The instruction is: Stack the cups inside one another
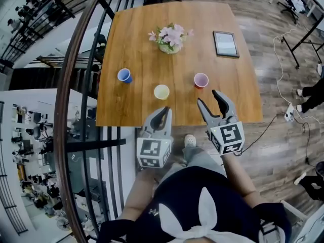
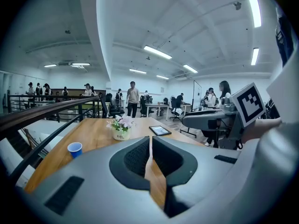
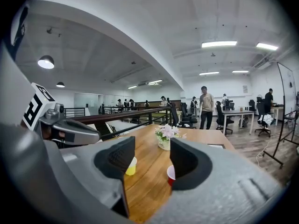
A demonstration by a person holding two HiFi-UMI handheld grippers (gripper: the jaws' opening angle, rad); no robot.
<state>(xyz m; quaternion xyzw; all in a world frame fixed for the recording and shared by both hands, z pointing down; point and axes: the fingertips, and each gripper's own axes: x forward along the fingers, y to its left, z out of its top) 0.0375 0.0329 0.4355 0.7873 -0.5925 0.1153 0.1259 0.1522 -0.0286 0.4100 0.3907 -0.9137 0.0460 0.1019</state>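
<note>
Left tool sits at the near edge of the tabletop, jaws pressed together. Its own view shows the two dark pads meeting in a thin seam, with only a sliver of wood showing below them. It grips nothing and touches no cup.

Right tool is just beside it, at its 3 o'clock, with the tips reaching over the near edge of the wood. Its jaws stand well apart. The right gripper view looks straight through the gap onto bare tabletop, and no pad presses on anything.

Three cups stand upright and separate on the wood, none nested in another. The yellow cup is nearest, at 12 o'clock from the left tool and clear of its tips. The red cup is at 2 o'clock from the yellow one and at 12 o'clock from the right tool, near it but apart. The blue cup is out at 10 o'clock from the yellow one, close to the tabletop's left edge.

In the right gripper view the yellow cup peeks out from behind the left pad and the red cup from behind the right pad, both farther off than the jaws.

Flowers stand at 12 o'clock from the yellow cup, toward the far side. A tablet lies flat at 1 o'clock from the red cup.
</note>
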